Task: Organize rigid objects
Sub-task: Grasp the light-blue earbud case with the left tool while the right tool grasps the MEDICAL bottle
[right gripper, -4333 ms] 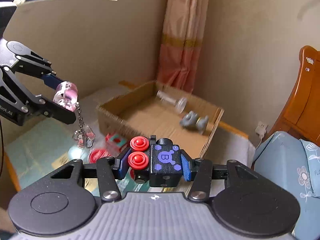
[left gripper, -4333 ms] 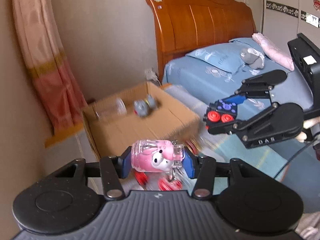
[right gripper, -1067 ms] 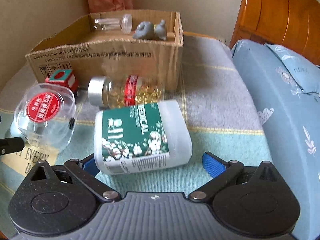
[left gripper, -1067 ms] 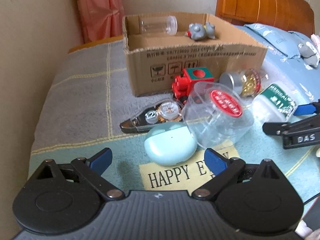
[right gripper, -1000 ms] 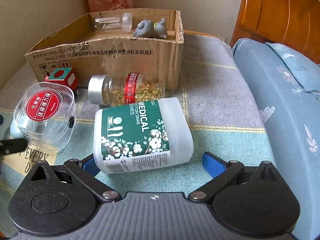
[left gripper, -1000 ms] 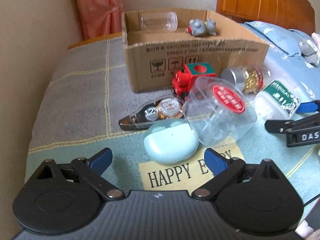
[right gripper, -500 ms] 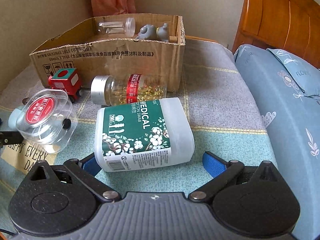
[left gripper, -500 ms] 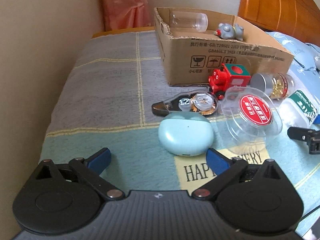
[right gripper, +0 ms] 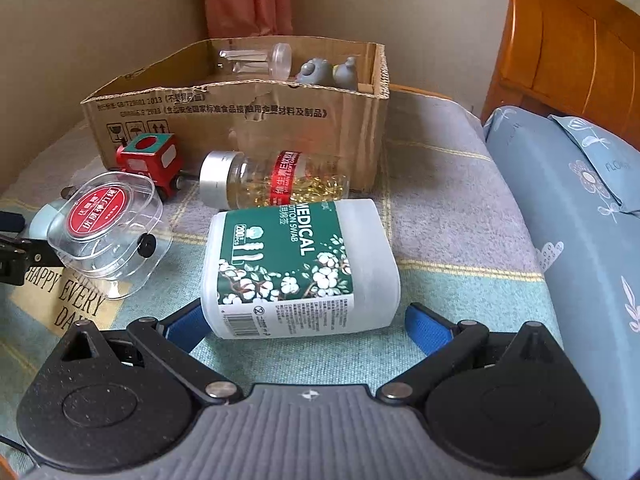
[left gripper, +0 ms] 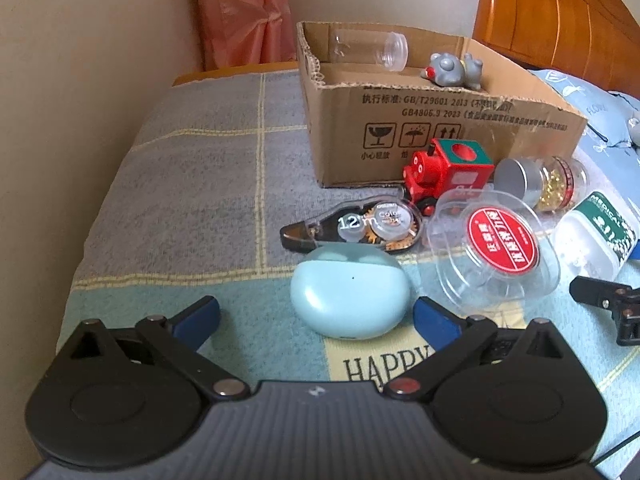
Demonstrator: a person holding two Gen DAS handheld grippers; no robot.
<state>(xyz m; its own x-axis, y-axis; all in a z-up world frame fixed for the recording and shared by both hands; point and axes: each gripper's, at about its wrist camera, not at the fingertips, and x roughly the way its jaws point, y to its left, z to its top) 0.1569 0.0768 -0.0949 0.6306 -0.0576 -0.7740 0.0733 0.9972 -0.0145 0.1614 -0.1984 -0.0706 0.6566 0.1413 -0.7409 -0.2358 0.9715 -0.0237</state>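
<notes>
A checked blanket (left gripper: 200,184) carries it all: cardboard box (left gripper: 440,136) far, toy train (left gripper: 444,168), correction tape (left gripper: 360,226), blue case (left gripper: 348,300) near, swab tub (right gripper: 300,272) right.

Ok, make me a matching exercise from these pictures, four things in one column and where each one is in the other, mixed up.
Things:
1. grey animal figure
2. toy train
3. light blue case
4. cotton swab tub

Places:
A. between the open left tongs
B. inside the cardboard box
C. between the open right tongs
D. outside the box, against its front wall

Pairs: 1-B, 2-D, 3-A, 4-C
</notes>
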